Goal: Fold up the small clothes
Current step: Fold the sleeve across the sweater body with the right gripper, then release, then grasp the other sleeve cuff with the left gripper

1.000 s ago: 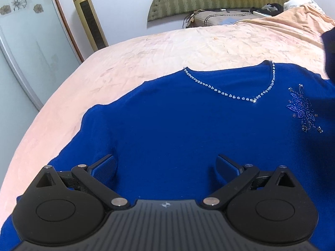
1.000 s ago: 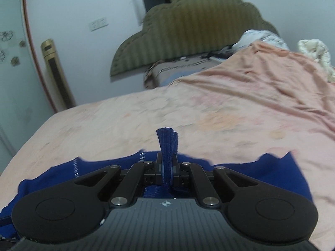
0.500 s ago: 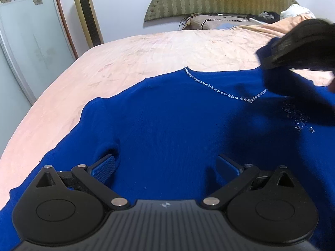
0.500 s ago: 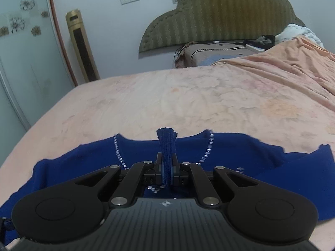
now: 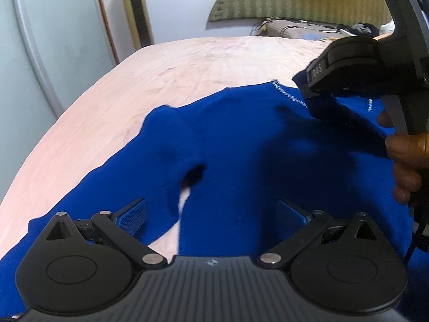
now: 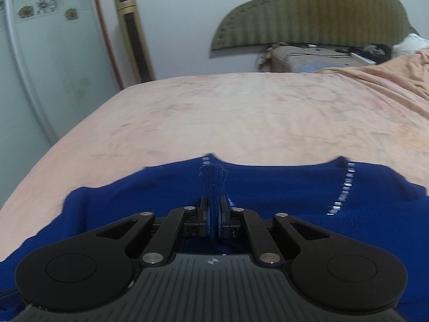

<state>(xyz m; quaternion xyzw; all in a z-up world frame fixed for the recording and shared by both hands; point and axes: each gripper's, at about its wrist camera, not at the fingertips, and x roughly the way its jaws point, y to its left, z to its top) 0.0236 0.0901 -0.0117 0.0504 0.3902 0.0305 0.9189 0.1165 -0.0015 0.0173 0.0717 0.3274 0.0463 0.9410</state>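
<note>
A blue sweater (image 5: 241,139) with a rhinestone neckline (image 6: 341,193) lies spread on the peach bedsheet (image 5: 166,75). My left gripper (image 5: 211,214) is open and empty, hovering low over the sweater's left armpit. My right gripper (image 6: 213,214) is shut on the cuff of the sweater's right sleeve (image 6: 213,182) and holds it above the chest, near the collar. In the left wrist view the right gripper (image 5: 311,91) shows at upper right, with the sleeve trailing back from it across the body.
A gold tower fan (image 6: 132,35) and a glass sliding door (image 6: 32,53) stand at the far left. A green headboard (image 6: 316,10), a pillow (image 6: 303,59) and a rumpled peach blanket (image 6: 388,72) lie at the back right. Bare sheet lies beyond the collar.
My right gripper has carried the sleeve cuff leftward across the sweater's chest. My left gripper has shifted left toward the armpit, where a gap of sheet now shows.
</note>
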